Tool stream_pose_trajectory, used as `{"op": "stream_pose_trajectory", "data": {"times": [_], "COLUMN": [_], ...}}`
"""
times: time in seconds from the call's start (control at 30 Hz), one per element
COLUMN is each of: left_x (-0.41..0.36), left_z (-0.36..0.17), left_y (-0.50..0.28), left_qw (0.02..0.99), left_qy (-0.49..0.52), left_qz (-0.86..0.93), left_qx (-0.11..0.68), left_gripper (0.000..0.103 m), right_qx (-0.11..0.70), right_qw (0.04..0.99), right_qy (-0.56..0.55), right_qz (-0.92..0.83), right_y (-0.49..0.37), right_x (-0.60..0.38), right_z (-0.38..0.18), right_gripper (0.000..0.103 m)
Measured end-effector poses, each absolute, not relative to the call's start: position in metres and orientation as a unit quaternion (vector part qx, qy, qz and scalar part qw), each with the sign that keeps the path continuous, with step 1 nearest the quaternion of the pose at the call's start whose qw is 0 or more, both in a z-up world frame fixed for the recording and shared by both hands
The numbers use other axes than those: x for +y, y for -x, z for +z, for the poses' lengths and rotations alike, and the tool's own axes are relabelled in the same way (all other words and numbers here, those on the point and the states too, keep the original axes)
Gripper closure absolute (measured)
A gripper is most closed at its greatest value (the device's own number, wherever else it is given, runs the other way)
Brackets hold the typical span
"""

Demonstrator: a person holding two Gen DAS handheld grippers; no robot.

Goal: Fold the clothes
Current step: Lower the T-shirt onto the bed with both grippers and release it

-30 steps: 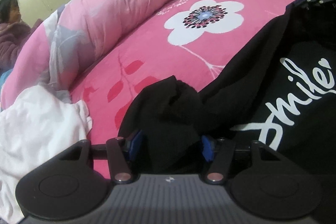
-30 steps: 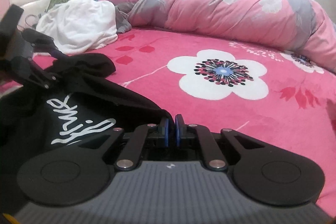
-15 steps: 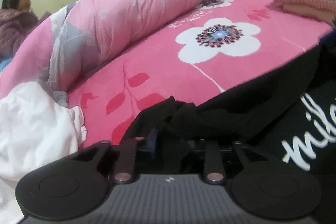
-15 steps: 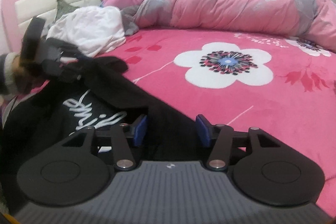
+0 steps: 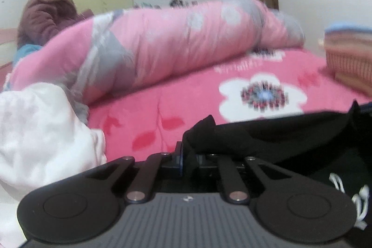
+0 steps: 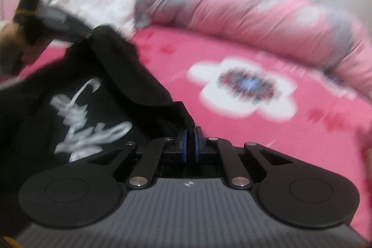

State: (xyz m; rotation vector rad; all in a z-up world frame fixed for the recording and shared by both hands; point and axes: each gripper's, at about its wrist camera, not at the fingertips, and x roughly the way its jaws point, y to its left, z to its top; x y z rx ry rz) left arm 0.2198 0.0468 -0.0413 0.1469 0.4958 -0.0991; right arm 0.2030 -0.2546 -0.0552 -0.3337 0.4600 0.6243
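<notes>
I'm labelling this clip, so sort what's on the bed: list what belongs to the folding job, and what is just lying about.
In the job:
- black cotton T-shirt with white script lettering
- left claw, clamped on its edge
- right claw, clamped on another edge

Lying about:
- rolled pink and grey floral quilt
- crumpled white cloth
- stack of folded pink clothes

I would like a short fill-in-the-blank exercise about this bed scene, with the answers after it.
1. Both grippers are shut on the same ______ garment with white lettering.
2. The left gripper pinches a bunched fold of it, and the right gripper pinches its ______.
3. The big flower printed on the pink bedsheet has ______ petals.
4. A rolled pink ______ lies across the bed behind the flower.

Missing words: black; edge; white; quilt
</notes>
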Motion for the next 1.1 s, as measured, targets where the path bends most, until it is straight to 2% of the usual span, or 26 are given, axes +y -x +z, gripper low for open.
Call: {"op": "stream_pose_trajectory", "data": {"times": [0.23,0.53,0.97,1.1], "left_x": [0.05,0.038,0.01,0.002], "left_z": [-0.007,0.013,-0.046,-0.071], "left_y": [-0.242,-0.325,-0.436,-0.466], "left_qw": [0.977,0.982,0.97,0.96], "left_qy": [-0.029,-0.044,-0.141,-0.156], "left_qz": [-0.041,-0.032,0.027,0.031], "left_qx": [0.206,0.183,0.194,0.231], "left_gripper": [0.093,0.093,0.093,0.091], "right_qx": [0.139,0.102,0.156,0.179], "right_qw": [0.943,0.96,0.968,0.966], "right_qy": [0.167,0.174,0.147,0.14], "right_qz": [0.251,0.196,0.132,0.12], "right_y": [-0.239,-0.34,-0.478,-0.5], "right_x": [-0.255,-0.24,-0.219,-0.213], "right_z": [0.008,0.046,-0.025,-0.053], "right_gripper": [0.099,0.099,0.099,0.099]}}
